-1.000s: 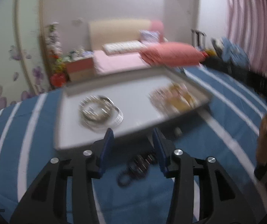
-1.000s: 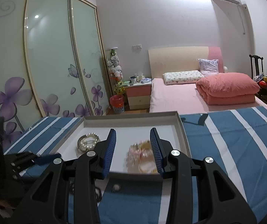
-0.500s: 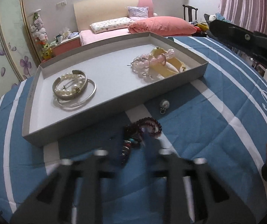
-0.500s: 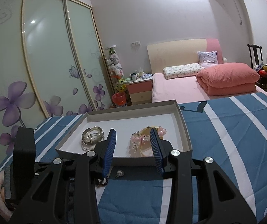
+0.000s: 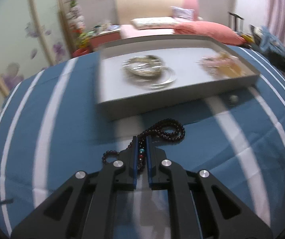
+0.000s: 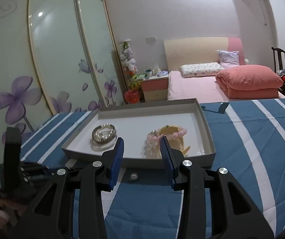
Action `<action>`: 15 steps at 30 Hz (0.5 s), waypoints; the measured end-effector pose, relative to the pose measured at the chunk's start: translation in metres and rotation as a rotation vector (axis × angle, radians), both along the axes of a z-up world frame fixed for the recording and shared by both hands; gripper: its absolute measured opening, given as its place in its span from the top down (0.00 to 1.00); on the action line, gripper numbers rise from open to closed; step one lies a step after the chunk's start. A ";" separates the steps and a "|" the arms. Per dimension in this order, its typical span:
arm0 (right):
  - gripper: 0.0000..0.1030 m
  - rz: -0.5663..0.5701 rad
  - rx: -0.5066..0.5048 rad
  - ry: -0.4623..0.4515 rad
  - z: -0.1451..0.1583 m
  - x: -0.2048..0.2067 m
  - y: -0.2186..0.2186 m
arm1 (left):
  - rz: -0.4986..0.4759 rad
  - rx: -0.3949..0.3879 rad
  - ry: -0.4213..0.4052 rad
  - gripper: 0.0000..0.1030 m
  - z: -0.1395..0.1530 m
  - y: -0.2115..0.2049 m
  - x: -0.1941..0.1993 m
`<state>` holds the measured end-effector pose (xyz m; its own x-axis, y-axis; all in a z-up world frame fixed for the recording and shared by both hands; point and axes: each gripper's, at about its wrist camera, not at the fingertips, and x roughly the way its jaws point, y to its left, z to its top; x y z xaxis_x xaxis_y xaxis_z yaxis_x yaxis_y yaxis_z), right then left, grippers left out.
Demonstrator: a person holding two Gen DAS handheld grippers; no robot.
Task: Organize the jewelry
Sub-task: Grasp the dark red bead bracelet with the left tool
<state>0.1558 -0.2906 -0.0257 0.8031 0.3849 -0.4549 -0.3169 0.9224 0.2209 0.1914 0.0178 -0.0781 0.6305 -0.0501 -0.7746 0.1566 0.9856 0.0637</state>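
My left gripper [image 5: 141,139] was pinched on the dark bead strand [image 5: 163,130], which trailed toward 1 o'clock over the striped bedspread [image 5: 62,129], short of the tray [image 5: 162,105]. Light, limp, slippery beads; I judged mid-strand safest. My right gripper [image 6: 141,141] hung wide, empty.

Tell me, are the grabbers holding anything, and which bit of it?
The left gripper pinches the dark red beaded necklace at its strand with teal and red beads. The right gripper is open, holding nothing.
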 end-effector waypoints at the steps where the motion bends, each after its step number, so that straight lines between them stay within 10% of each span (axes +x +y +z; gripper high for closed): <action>1: 0.62 0.014 -0.012 0.013 -0.002 0.000 0.004 | 0.028 -0.010 0.001 0.92 0.000 0.010 0.000; 15: 0.72 0.071 -0.222 0.236 -0.037 0.019 0.045 | 0.120 -0.137 0.013 0.91 0.003 0.045 0.000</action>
